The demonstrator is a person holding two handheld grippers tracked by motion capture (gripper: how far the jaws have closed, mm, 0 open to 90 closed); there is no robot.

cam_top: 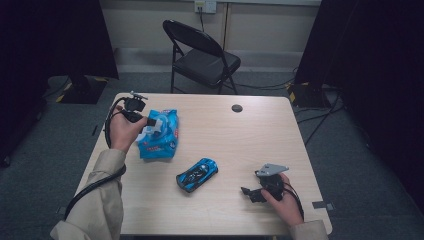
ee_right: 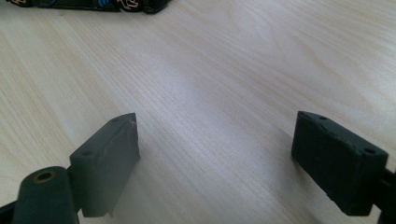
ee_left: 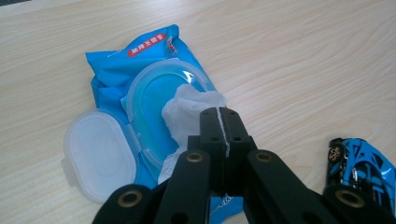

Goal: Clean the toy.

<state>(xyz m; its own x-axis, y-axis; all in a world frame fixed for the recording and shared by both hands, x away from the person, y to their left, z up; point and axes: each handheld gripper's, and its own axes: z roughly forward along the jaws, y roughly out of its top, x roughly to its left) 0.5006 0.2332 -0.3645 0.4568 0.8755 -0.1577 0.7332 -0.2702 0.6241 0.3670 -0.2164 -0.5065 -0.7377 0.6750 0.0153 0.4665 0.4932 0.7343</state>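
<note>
Left gripper point(ee_left: 219, 112) pinched the wipe point(ee_left: 187, 109) above the pack's point(ee_left: 116, 70) opening; the right gripper point(ee_right: 215, 154), spread open, waited well apart.

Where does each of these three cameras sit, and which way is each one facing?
High view: above the person's side, looking forward and down on the table; both forearms, left gripper and right gripper show.
Left gripper view: rides the left gripper, looking along shut jaws pinching a wipe from the wipes pack.
Right gripper view: rides the right gripper, looking low across bare wood between open jaws.
Shared: the blue toy car appears in all three.
</note>
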